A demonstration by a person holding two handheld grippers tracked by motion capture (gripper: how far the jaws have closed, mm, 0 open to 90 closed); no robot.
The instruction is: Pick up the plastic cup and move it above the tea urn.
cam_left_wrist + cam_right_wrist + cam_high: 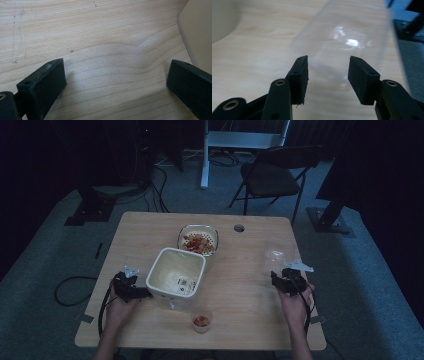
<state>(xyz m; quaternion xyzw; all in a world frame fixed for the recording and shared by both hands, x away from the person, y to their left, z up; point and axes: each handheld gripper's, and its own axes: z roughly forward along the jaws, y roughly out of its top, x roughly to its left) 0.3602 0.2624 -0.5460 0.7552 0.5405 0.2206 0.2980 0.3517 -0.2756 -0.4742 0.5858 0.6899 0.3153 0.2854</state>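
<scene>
Left gripper (131, 287) low on the wooden table (240, 285), just beside the cream square tub (176, 275), jaws spread wide over bare wood, grasping nothing. Right gripper (286, 281) near the table's right edge, jaws partly apart, the base of a clear plastic cup (344, 42) in front of and between them; pads apparently not pressing it. Beyond the tub, a bowl of reddish food (198, 241); at the near edge, a small cup of red bits (201, 320).

My light wooden counter (250, 285) stands on grey-blue carpet (45, 250) in a dim room. Behind it I see a dark folding chair (272, 175), a white stand's post (205, 155), and black cables (160, 190).
</scene>
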